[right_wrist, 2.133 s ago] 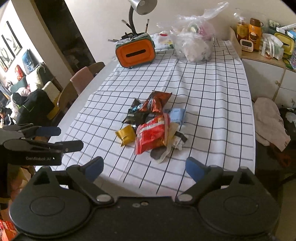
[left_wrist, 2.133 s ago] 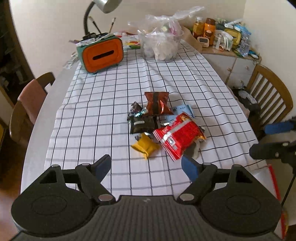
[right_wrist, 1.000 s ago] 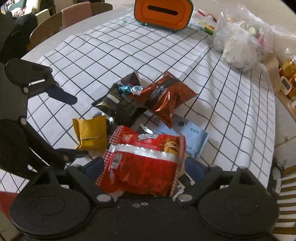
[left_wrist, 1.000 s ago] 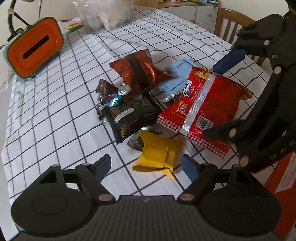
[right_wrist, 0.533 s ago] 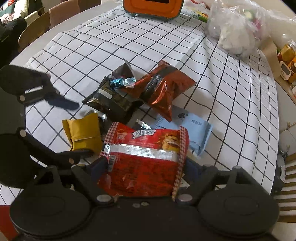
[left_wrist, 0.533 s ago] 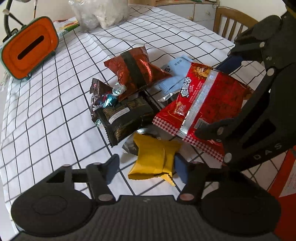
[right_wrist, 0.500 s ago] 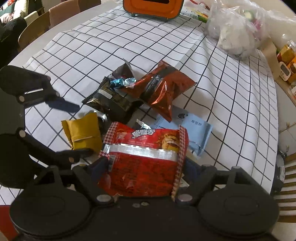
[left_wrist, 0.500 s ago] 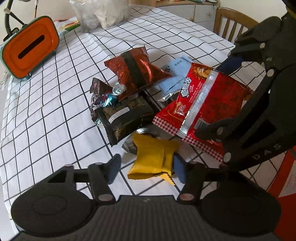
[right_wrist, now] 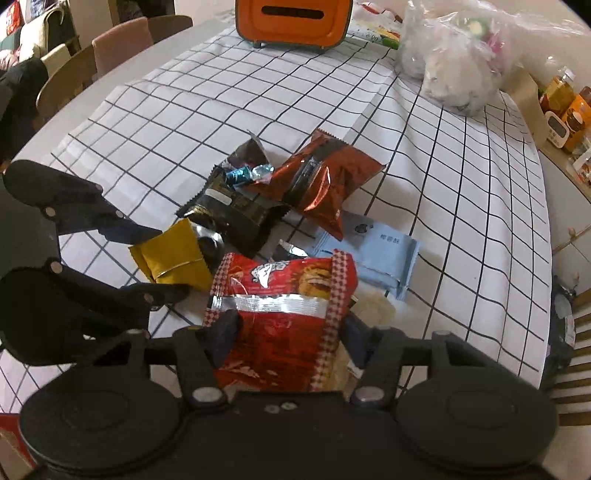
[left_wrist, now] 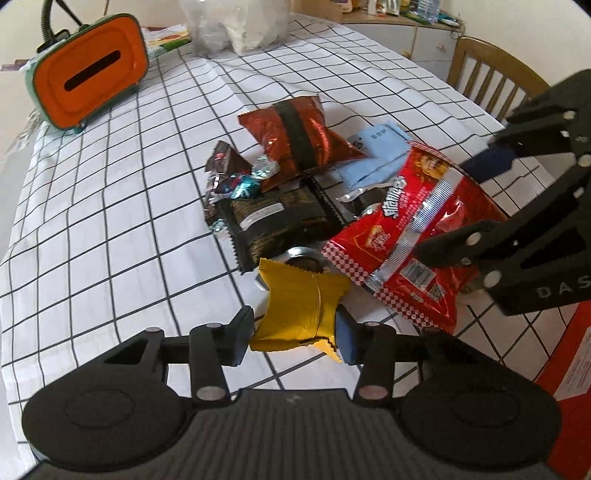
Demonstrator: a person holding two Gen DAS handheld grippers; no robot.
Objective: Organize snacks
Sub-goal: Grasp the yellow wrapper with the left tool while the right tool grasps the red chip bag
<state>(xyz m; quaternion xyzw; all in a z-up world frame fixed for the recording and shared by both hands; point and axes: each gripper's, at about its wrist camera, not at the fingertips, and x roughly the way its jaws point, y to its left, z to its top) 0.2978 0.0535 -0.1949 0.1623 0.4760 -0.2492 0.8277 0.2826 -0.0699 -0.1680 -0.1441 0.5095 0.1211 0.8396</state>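
My left gripper (left_wrist: 293,334) clamps the yellow packet (left_wrist: 301,308); my right gripper (right_wrist: 286,338) clamps the red bag (right_wrist: 284,314). Only the right view shows jars (right_wrist: 567,107) at 2 o'clock.

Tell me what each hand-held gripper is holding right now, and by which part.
Left hand-held gripper pinches the yellow packet across its near end; right hand-held gripper clamps the red chip bag by its sides.

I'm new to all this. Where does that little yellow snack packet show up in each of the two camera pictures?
Left wrist view: the yellow packet sits low in the centre, pinched between the left hand-held gripper fingers.
Right wrist view: it lies at the left, in mid-frame, beside the big red chip bag, which the right hand-held gripper holds.
Shared landmark: the orange box at the table's far end.
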